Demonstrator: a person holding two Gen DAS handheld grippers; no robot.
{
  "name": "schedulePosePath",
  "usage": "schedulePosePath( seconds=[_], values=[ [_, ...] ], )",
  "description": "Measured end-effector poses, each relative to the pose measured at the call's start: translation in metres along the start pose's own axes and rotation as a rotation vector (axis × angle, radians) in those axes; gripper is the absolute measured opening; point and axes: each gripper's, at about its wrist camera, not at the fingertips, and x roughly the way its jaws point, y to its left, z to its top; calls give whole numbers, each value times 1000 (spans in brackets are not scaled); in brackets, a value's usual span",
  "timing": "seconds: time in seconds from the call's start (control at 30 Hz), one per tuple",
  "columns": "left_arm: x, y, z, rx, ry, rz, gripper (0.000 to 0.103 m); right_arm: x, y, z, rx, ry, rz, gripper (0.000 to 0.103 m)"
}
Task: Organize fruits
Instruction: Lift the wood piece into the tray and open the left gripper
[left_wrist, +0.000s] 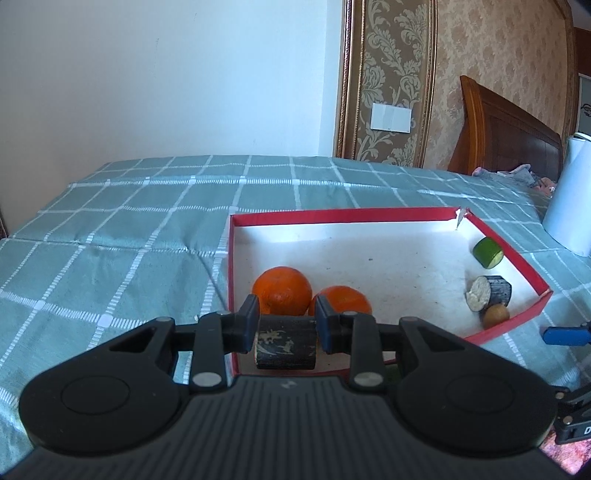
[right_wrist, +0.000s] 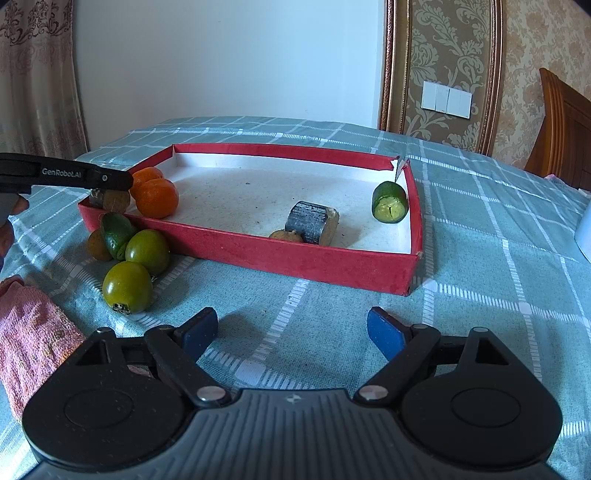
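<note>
My left gripper (left_wrist: 286, 317) is shut on a short dark-skinned chunk (left_wrist: 284, 345) and holds it over the near left corner of the red box (left_wrist: 332, 215). Just beyond it, two oranges (left_wrist: 282, 291) lie inside the box. At the box's right end are a green cut piece (left_wrist: 487, 252), another dark chunk (left_wrist: 489, 293) and a small brown fruit (left_wrist: 496, 315). My right gripper (right_wrist: 291, 321) hovers open over the cloth in front of the box (right_wrist: 295, 258), with nothing between its fingers. Two green fruits (right_wrist: 127, 287), a green cut piece (right_wrist: 116, 230) and a brown fruit (right_wrist: 96, 245) lie outside the box's left corner.
A teal checked cloth (right_wrist: 480, 258) covers the surface. A pink towel (right_wrist: 33, 332) lies at the near left in the right wrist view. A white roll (left_wrist: 572, 199) stands to the right of the box, and a wooden headboard (left_wrist: 509, 136) rises behind.
</note>
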Motion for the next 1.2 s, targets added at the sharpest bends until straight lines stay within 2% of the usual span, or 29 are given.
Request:
schedulePosePath(
  seconds=[0.4, 0.57, 0.87, 1.07, 1.13, 1.2],
  values=[
    [8, 3, -1, -13, 16, 4, 31, 1, 0, 0, 3, 3, 0, 91],
    [6, 0, -3, 4, 12, 24, 35, 1, 0, 0, 4, 3, 0, 91],
    [-7, 0, -10, -6, 24, -4, 41, 2, 1, 0, 4, 4, 1, 92],
    [-30, -8, -19, 9, -20, -10, 56, 2, 0, 1, 4, 4, 1, 93],
    [-39, -12, -23, 17, -42, 38, 82, 2, 0, 1, 4, 4, 1, 93],
    [-50, -12, -29, 31, -78, 68, 82, 2, 0, 1, 4, 4, 1, 93]
  ],
)
